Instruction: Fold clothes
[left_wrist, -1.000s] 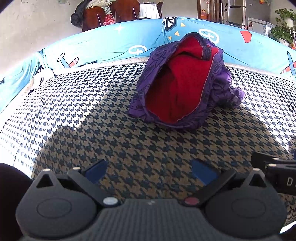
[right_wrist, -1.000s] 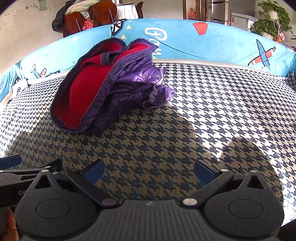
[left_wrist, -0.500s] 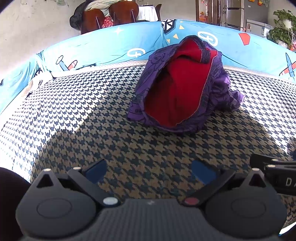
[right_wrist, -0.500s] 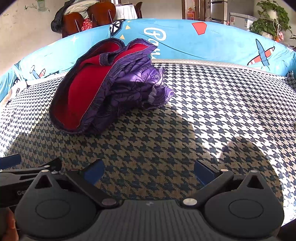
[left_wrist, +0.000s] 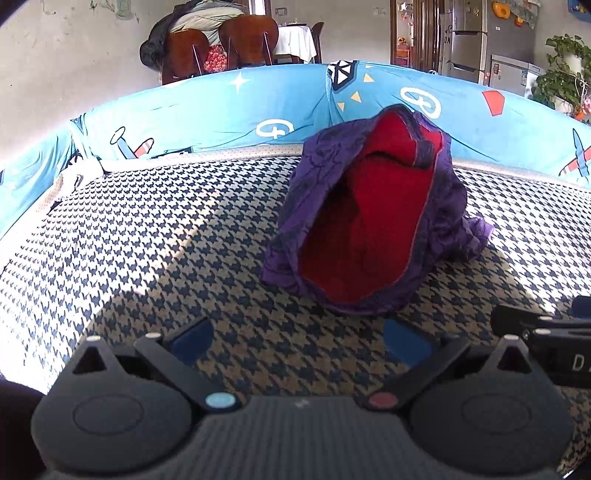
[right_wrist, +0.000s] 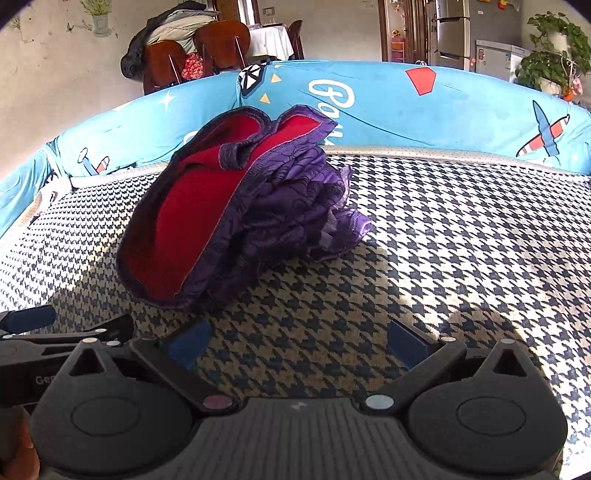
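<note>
Purple garment crumpled, red lining showing.

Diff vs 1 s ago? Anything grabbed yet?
Nothing grabbed. Both cameras eased slightly toward the purple garment, which shows a bit nearer. Left gripper and right gripper stay open and empty; the garment lies in the same crumpled heap on the houndstooth cover.

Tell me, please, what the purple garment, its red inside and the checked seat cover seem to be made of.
Purple garment: outer shell looks like thin quilted synthetic with a slight sheen; stitched curved lines show on it.
Red lining: looks like matte, soft fleece or plush; no shine, fuzzy surface. The exact fibre cannot be told.
Checked seat cover: appears to be a woven or knitted houndstooth textile, matte, with visible coarse texture.
</note>
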